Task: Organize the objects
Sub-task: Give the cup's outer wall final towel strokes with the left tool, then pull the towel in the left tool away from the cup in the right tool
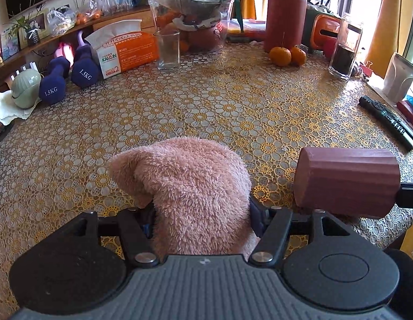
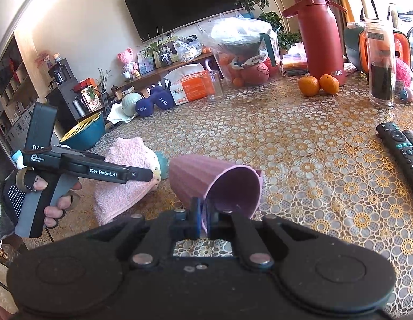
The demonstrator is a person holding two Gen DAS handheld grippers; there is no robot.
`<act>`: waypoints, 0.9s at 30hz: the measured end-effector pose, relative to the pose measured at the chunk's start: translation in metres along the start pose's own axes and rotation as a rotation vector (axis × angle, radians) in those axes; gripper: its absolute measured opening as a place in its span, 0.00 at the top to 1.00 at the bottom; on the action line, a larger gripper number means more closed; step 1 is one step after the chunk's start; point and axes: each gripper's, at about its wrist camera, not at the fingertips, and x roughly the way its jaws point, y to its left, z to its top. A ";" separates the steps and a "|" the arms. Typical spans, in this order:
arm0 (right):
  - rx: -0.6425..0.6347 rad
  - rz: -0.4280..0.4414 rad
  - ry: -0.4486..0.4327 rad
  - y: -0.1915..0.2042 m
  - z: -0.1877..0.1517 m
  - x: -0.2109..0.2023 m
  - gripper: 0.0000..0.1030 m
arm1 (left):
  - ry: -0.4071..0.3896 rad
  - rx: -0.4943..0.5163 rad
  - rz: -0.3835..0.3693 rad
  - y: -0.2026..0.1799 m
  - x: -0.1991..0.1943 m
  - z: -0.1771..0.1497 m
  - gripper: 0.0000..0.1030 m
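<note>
My left claw (image 1: 203, 213) is pinching a fluffy pink towel (image 1: 190, 192), its fingers pressed into the pile on both sides, and the towel bulges up in front of the camera over the near edge of the tabletop (image 1: 206, 112). My right claw (image 2: 203, 224) is pressed together on the rim of a ribbed mauve cup (image 2: 219, 184), one finger inside the mouth and one outside; the cup is tipped on its side with the opening toward me. From the left view that cup (image 1: 347, 181) sits just right of the towel, held above the lace-patterned cloth. From the right view the towel (image 2: 126, 176) is just left of the cup, with my left claw (image 2: 153, 174) gripping it.

Farther out, a black remote (image 1: 387, 122) lies at the right edge. Across the tabletop at the far right stand two oranges (image 1: 287, 55) next to a tall red flask (image 1: 285, 13), and a glass jar with dark contents (image 1: 345, 50). In the far middle an empty drinking glass (image 1: 168, 49) stands in front of a clear container of fruit (image 1: 195, 24). To its left lies an orange tissue box (image 1: 126, 50), then two blue dumbbells (image 1: 70, 77) at the far left.
</note>
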 end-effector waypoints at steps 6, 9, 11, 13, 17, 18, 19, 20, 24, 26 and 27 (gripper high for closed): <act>0.002 -0.028 0.014 0.001 0.000 0.000 0.85 | 0.000 0.009 0.023 -0.002 0.001 0.000 0.24; 0.009 -0.033 0.016 0.001 0.000 -0.002 0.82 | -0.004 0.009 0.039 -0.001 -0.002 -0.001 0.20; 0.011 -0.039 0.015 0.001 0.001 -0.004 0.78 | -0.001 0.005 0.040 -0.001 -0.004 -0.001 0.20; 0.012 -0.042 0.014 0.001 0.001 -0.005 0.74 | -0.003 0.006 0.047 -0.002 -0.009 -0.001 0.20; 0.008 -0.052 0.012 0.005 0.001 -0.008 0.68 | -0.024 0.012 0.053 -0.004 -0.021 -0.004 0.19; 0.006 -0.054 0.010 0.006 0.002 -0.009 0.67 | -0.029 0.011 0.055 -0.004 -0.024 -0.004 0.19; 0.003 -0.057 0.008 0.007 0.002 -0.010 0.67 | -0.034 0.009 0.058 -0.004 -0.027 -0.005 0.19; 0.001 -0.060 0.006 0.008 0.002 -0.012 0.66 | -0.042 0.003 0.060 -0.004 -0.032 -0.006 0.19; -0.009 -0.070 -0.011 0.014 0.003 -0.019 0.62 | -0.074 -0.010 0.048 -0.006 -0.048 -0.012 0.19; -0.017 -0.070 -0.020 0.017 0.004 -0.023 0.60 | -0.087 -0.012 0.044 -0.009 -0.056 -0.016 0.19; -0.022 -0.071 -0.025 0.019 0.004 -0.025 0.56 | -0.094 -0.011 0.045 -0.010 -0.060 -0.017 0.19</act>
